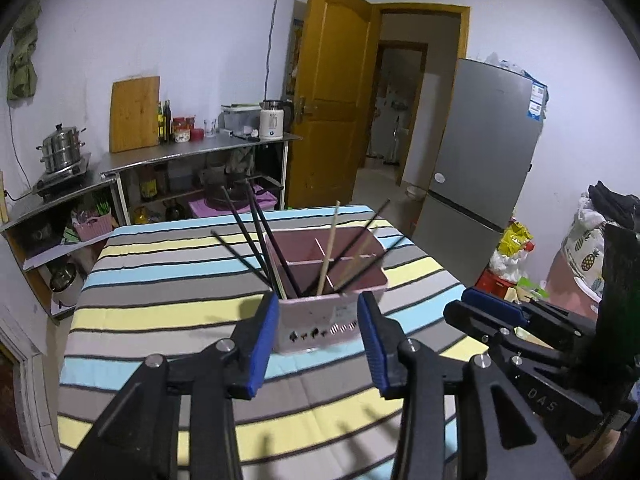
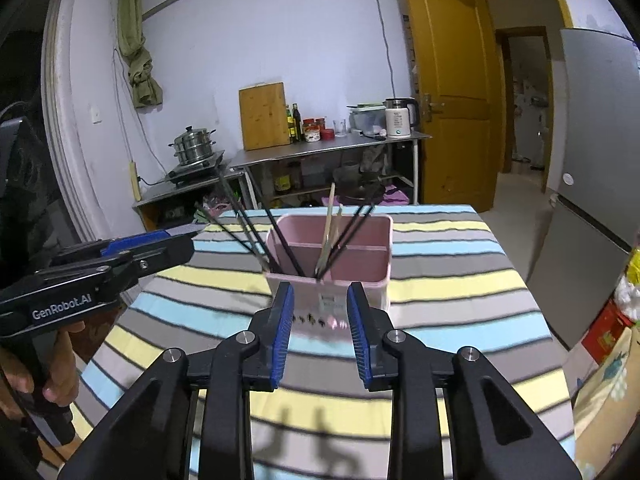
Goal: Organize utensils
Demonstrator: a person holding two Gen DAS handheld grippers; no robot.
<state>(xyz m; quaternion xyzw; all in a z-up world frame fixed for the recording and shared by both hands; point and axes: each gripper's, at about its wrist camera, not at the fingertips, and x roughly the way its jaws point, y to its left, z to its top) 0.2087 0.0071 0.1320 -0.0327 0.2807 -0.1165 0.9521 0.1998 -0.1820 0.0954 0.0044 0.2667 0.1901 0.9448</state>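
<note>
We see a pink holder [image 1: 316,320] just beyond the blue pads [image 1: 262,340] on the left gripper's [image 1: 320,340] black fingers, with a row of small dark marks on its near wall. In it are black chopsticks [image 1: 256,236] and pale wooden chopsticks [image 1: 330,244]. Under the fingers lies a tablecloth [image 1: 160,280] striped blue, yellow, grey and beige with thin black lines. The right gripper [image 2: 320,332] is also black with blue pads [image 2: 282,332]. Far past the fingertips: yellow-brown door [image 2: 452,92], grey fridge [image 1: 488,144], pale violet wall [image 2: 280,40].
</note>
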